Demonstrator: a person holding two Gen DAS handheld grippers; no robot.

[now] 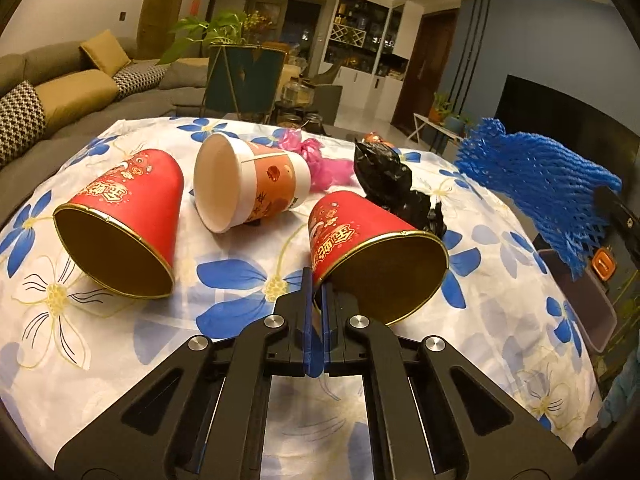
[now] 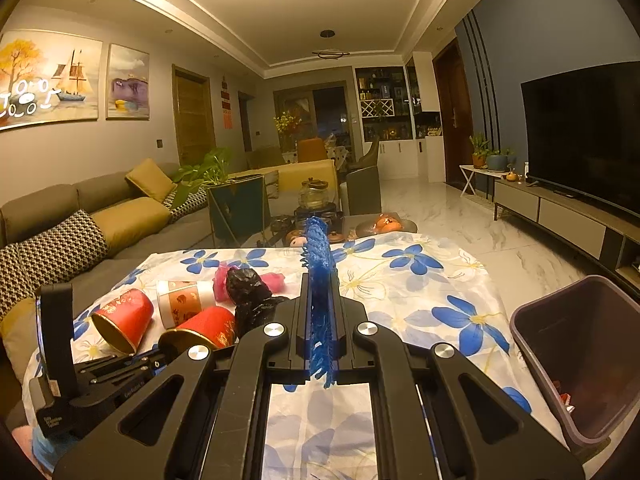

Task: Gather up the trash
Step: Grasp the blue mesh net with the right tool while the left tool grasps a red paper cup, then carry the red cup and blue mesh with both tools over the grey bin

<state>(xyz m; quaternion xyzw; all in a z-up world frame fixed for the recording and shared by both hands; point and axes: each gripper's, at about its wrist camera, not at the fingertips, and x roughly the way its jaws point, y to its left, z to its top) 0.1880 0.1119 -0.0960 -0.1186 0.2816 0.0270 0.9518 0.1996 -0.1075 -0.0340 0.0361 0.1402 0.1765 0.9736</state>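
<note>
My left gripper [image 1: 316, 282] is shut on the rim of a red paper cup [image 1: 380, 256] that lies on its side on the floral tablecloth [image 1: 240, 280]. Left of it lie a second red cup [image 1: 120, 224] and a white-and-orange cup [image 1: 256, 184]. A pink plastic bag [image 1: 320, 160] and a crumpled black bag [image 1: 392, 184] sit behind them. My right gripper [image 2: 320, 280] is shut on a blue foam net [image 2: 320, 264], held above the table. The same net [image 1: 540, 184] shows at the right of the left wrist view.
A dark purple trash bin [image 2: 532, 344] stands on the floor off the table's right edge, with some scraps inside. A sofa [image 2: 100, 216] runs along the left, and a planter [image 2: 236, 208] and a glass jar [image 2: 314, 192] stand beyond the far edge.
</note>
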